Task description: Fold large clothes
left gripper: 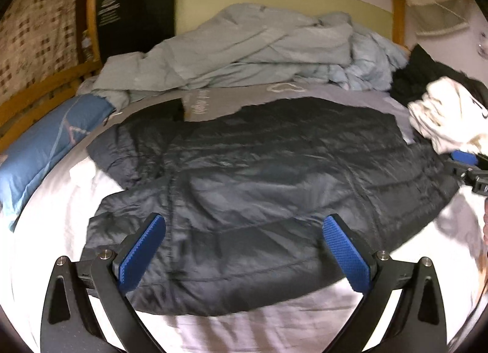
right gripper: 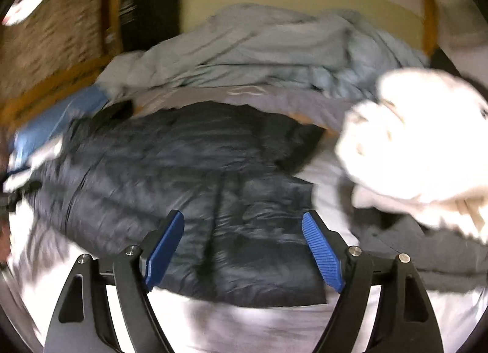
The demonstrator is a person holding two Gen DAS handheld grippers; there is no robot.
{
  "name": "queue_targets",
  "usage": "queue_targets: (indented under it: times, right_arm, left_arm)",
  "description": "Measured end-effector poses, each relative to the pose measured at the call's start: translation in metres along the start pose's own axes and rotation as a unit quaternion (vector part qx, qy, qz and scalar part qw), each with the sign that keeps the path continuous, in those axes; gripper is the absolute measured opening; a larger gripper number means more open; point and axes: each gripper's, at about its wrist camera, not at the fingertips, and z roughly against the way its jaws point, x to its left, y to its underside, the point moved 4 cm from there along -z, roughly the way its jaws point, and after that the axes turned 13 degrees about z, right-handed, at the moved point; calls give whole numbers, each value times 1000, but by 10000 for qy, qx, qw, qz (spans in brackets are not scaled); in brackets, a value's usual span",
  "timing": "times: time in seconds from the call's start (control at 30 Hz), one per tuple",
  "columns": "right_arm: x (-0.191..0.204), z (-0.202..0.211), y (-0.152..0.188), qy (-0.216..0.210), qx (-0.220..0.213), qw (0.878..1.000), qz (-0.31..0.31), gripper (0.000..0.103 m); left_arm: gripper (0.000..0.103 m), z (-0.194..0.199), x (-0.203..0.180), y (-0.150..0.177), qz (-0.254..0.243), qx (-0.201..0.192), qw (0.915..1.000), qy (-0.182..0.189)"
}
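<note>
Left gripper (left gripper: pixel 244 246) stands wide open over the bed, nothing between its blue pads, and the dark puffer jacket (left gripper: pixel 259 176) lies spread on the white sheet (left gripper: pixel 55 209) just ahead of and beneath those jaws. Right gripper (right gripper: pixel 242 246) is open and empty too, the jacket under and beyond its fingertips, a white garment (right gripper: pixel 411 145) off to the right.

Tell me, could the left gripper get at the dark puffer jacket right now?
Probably yes: the left gripper is open and empty, and the dark puffer jacket lies spread on the bed right ahead of it, with nothing between.
</note>
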Motion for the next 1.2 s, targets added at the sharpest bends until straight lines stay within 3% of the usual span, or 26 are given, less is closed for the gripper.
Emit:
queue_targets:
  times: [0.2,0.3,0.37,0.43,0.53,0.6,0.7,0.8,0.93,1.0,1.03,1.07,1.13,1.2]
  right_arm:
    - [56,-5,6,-484,91,9941,964,82]
    - [79,-8,12,-683,200,9877,1392,85]
    - [92,-11,18,-587,258,9830,1719,85]
    - [98,-14,24,-434,310,9795,1941,85]
    - [100,-23,29,-74,525,9759,2115,85]
    - [98,-30,30,150,656,9743,2152,85]
    - [92,-36,33,398,824,9724,2148,85]
    - [84,-41,35,626,854,9703,2177,85]
    - [58,-50,37,940,1035,9716,1909,85]
    - [44,-52,37,1079,1134,9730,1695,85]
    - [37,-52,37,1116,1166,9740,1589,82]
    - [34,-51,36,1079,1162,9755,1524,68]
    - [31,-50,35,931,1131,9787,1442,53]
    - [33,-44,36,886,1056,9803,1418,38]
  left_arm:
    - [103,-3,-27,12,-553,22,9985,29]
    - [103,-10,-43,25,-870,464,9944,369]
    - [103,-14,-57,39,-1382,769,9861,514]
    - [103,-13,-67,51,-1840,664,9800,361]
    - [103,-21,-75,68,-2303,822,9696,76]
    - [103,-25,-73,71,-2291,738,9704,-173]
    - [103,-31,-64,64,-1828,555,9810,-344]
    - [102,-41,-48,55,-1490,418,9854,-714]
    - [84,-47,-31,48,-1167,362,9878,-963]
    - [69,-45,-30,47,-1225,304,9856,-1123]
    - [53,-45,-30,49,-1295,298,9837,-1209]
    - [38,-45,-31,51,-1344,335,9832,-1192]
    - [28,-44,-29,52,-1329,434,9845,-1056]
    - [24,-38,-27,51,-1285,505,9856,-980]
